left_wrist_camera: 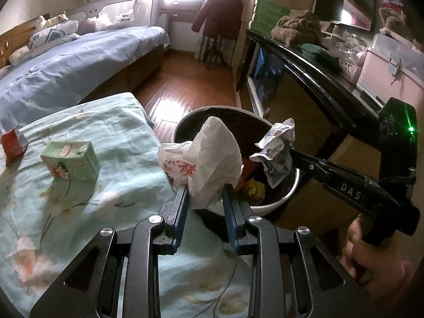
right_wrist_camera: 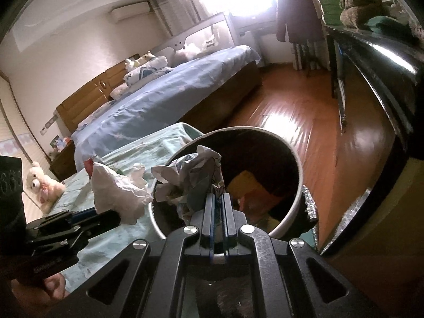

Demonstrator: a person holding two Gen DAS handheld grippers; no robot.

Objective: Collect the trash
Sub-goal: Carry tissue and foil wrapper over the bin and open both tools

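My left gripper is shut on a crumpled white plastic bag with red print, held over the near rim of the round white trash bin. From the right, my right gripper is shut on a crumpled printed paper wrapper above the bin's opening. In the right wrist view the wrapper is pinched between the blue pads over the bin, and the plastic bag hangs from the left gripper. Coloured trash lies inside the bin. A green carton and a red carton lie on the teal bedspread.
A bed with a blue sheet stands beyond. A black shelf unit with boxes and a pink case runs along the right. Wooden floor lies between them. A plush toy sits at the left. A hand grips the right tool.
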